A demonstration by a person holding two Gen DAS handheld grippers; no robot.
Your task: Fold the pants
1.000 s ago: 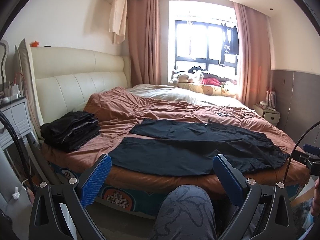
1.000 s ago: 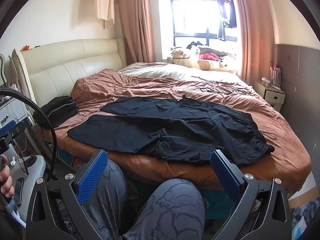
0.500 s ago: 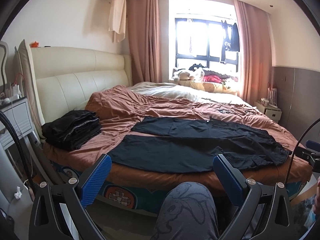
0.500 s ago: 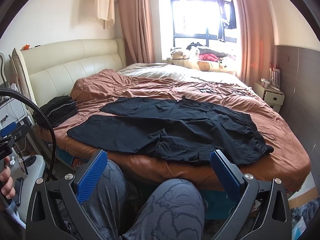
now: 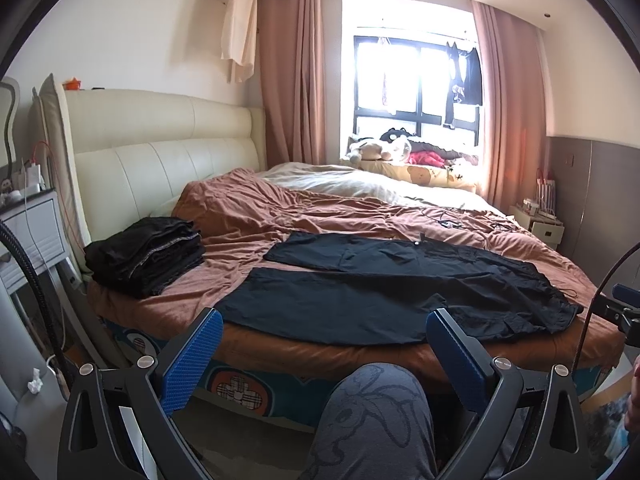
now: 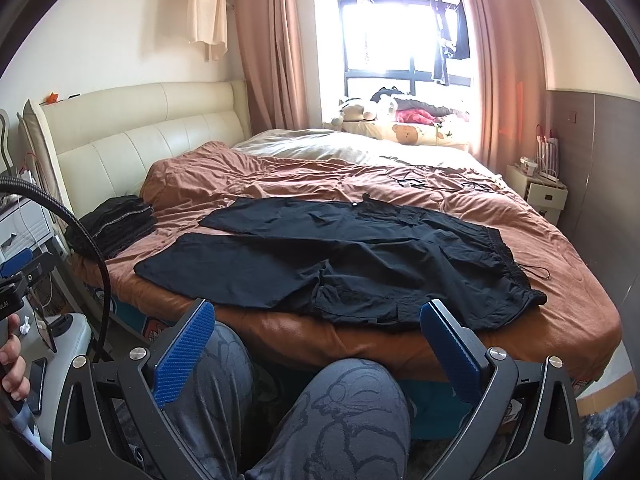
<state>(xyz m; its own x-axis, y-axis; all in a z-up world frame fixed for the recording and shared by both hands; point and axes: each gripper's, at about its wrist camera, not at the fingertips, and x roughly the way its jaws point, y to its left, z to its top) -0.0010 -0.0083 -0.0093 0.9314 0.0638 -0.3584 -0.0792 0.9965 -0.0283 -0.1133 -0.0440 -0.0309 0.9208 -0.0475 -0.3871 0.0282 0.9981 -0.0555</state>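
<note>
Black pants (image 5: 384,284) (image 6: 344,256) lie spread flat on the brown bedspread near the bed's front edge, legs pointing left, waistband with drawstring at the right. My left gripper (image 5: 324,350) hangs open in front of the bed, short of the near leg, with nothing between its blue pads. My right gripper (image 6: 318,342) is also open and empty, held back from the bed edge below the pants' seat. A person's knees in grey patterned trousers (image 6: 340,420) fill the lower middle of both views.
A stack of folded black clothes (image 5: 144,254) sits at the bed's left front corner by the cream headboard (image 5: 160,160). A white nightstand (image 5: 28,228) stands at the left, another (image 6: 536,192) at the far right. Cables lie on the bedspread (image 6: 416,182).
Both grippers have drifted only slightly; the left view has lifted a little, so the bed sits lower and farther. The pants have not moved.
</note>
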